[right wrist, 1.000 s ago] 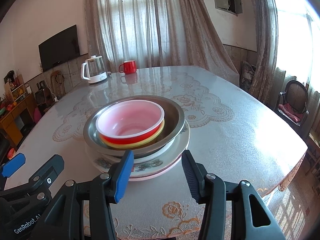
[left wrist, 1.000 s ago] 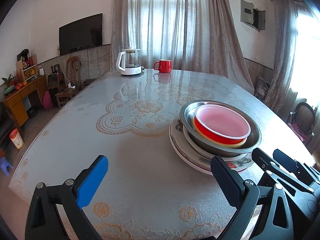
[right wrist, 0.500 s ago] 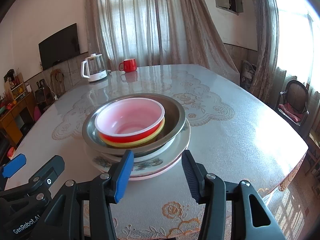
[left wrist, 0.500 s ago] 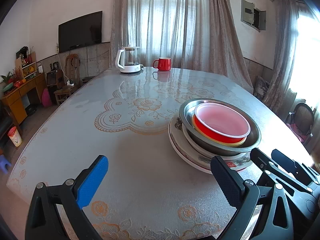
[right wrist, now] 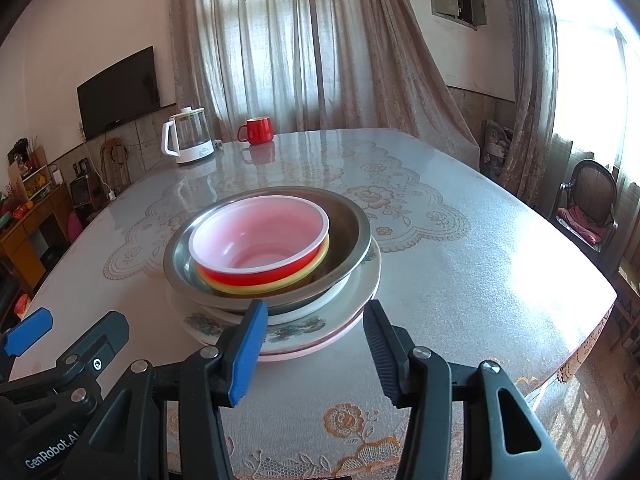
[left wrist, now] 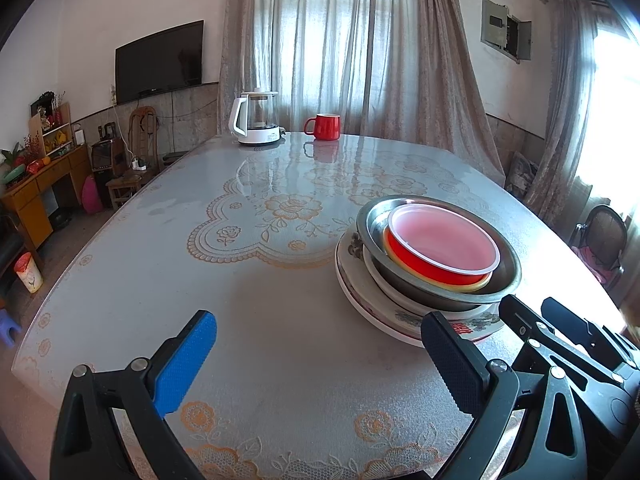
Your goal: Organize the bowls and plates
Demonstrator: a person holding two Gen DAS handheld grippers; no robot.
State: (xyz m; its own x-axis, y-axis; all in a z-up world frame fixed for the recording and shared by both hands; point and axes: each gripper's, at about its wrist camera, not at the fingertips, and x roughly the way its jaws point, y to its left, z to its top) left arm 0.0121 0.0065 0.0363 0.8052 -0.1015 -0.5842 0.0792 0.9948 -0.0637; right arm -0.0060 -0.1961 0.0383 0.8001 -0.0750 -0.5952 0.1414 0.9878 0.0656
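A stack of dishes stands on the table near its front edge: a red bowl (right wrist: 260,240) with a pale inside sits in a yellow bowl (right wrist: 316,262), inside a steel bowl (right wrist: 352,224), on white floral plates (right wrist: 312,328). The stack also shows in the left wrist view, with the red bowl (left wrist: 440,248) on top. My right gripper (right wrist: 314,344) is open and empty, just in front of the plates' near rim. My left gripper (left wrist: 320,352) is open and empty over bare table, left of the stack.
A white kettle (left wrist: 256,124) and a red mug (left wrist: 324,126) stand at the far end of the table (left wrist: 200,280). A chair (right wrist: 588,204) stands to the right. A TV (left wrist: 160,60) and a wooden cabinet (left wrist: 36,192) are at the left.
Both views have shifted slightly; the grippers have drifted a little back and up from the stack. Both stay open. The dishes have not moved.
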